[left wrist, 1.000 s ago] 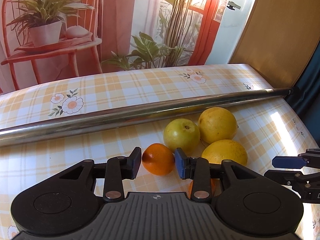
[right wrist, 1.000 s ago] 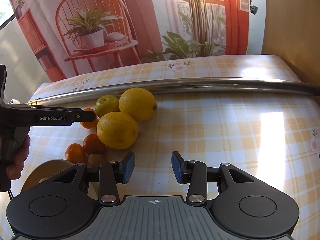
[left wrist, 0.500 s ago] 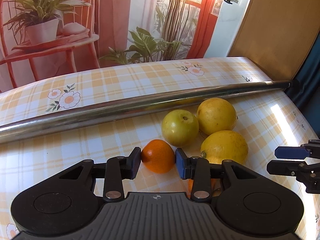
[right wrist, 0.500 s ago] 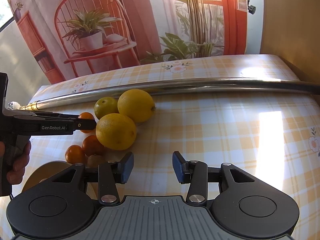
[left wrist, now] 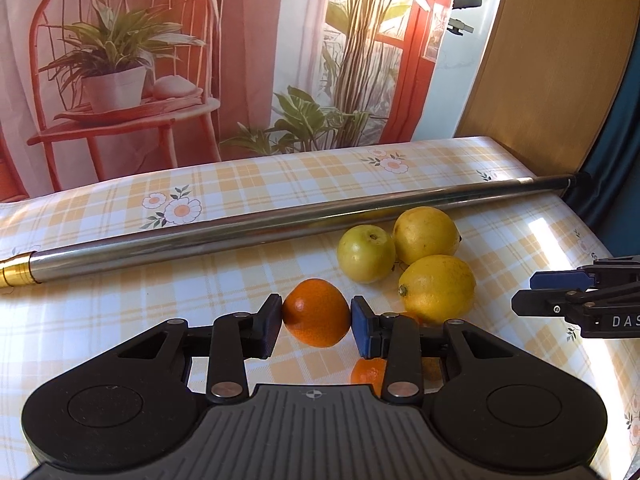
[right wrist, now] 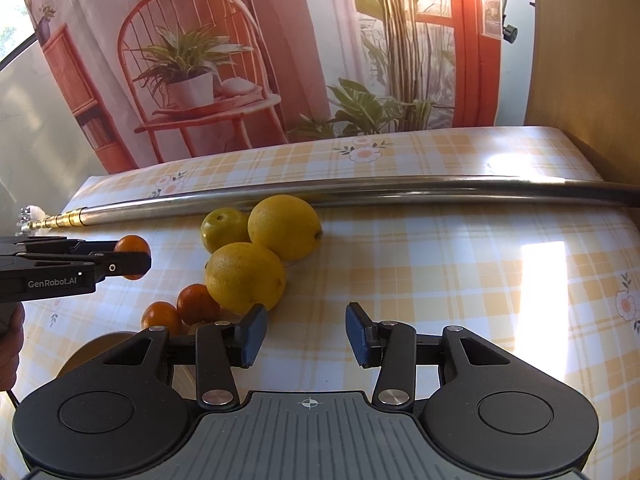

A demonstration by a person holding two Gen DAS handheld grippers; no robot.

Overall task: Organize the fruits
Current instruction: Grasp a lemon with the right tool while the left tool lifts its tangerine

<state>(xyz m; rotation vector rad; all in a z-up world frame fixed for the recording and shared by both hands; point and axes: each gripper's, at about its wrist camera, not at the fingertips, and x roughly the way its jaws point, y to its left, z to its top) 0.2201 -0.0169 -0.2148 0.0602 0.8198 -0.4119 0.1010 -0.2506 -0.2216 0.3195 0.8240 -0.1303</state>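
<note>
My left claw is closed on a small orange, one pad against each side; from the right wrist view it looks held just clear of the table, though I cannot be sure it is off the cloth. My right claw hangs wide open with nothing between its pads, near the closest lemon.

So I judge the sorting barely begun: one fruit in hand, none visibly placed. Close to the near edge something round and brown peeks out beside my right claw, perhaps a plate or bowl; too much is hidden to say. Just past it two more small oranges sit touching each other and the closest lemon. Beyond those lie a second lemon and a green-yellow round fruit, bunched together just short of a long metal pole that runs across the table toward the far edge. All five loose fruits are left to move.
</note>
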